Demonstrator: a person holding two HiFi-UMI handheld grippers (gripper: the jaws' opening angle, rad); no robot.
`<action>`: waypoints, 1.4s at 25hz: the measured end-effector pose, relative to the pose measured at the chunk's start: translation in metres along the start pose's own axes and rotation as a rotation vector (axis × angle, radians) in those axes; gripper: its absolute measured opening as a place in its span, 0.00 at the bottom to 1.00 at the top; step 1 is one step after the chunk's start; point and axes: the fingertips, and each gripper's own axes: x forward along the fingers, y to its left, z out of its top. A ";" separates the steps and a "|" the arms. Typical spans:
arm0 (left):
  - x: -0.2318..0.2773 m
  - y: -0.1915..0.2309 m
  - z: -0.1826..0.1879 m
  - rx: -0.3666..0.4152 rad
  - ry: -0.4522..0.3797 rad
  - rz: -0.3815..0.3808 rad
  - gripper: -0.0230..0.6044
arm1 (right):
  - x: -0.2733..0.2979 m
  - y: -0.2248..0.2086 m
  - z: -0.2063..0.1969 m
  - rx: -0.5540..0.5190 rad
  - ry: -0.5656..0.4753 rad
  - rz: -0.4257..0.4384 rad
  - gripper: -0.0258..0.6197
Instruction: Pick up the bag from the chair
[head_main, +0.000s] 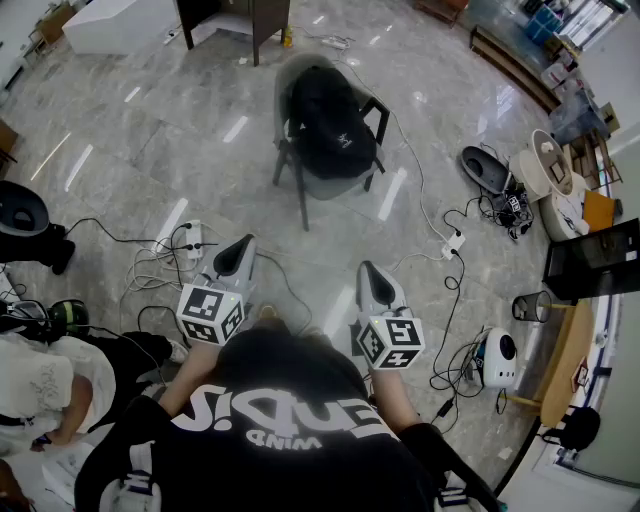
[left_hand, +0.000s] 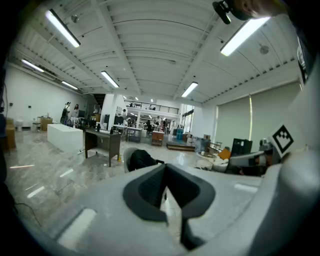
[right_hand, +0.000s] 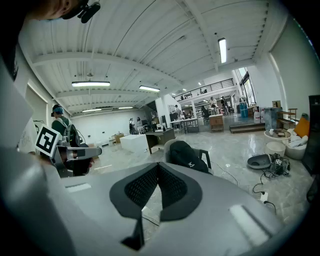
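Two closed claws (left (head_main: 240, 246), right (head_main: 368, 270)) hang well short of the bag (head_main: 325, 120).

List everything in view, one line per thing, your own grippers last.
bag: one, black, on the chair
chair: one, grey with dark frame, mid-floor ahead
desk: one, dark, beyond the chair
counter: one, white, top left
power strips: two, white, on the floor with cables
wire basket: one, black, floor at right
seated person: one, white top, lower left
left gripper: one, grey, shut, empty
right gripper: one, grey, shut, empty
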 end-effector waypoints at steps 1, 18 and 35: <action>0.001 0.002 0.000 0.002 0.000 -0.003 0.04 | 0.002 0.001 0.001 -0.001 -0.001 -0.002 0.04; 0.029 0.070 -0.010 0.000 0.045 -0.096 0.04 | 0.050 0.030 0.006 0.116 -0.054 -0.074 0.04; 0.166 0.120 0.024 -0.009 0.017 -0.136 0.04 | 0.167 -0.048 0.041 0.151 -0.060 -0.114 0.04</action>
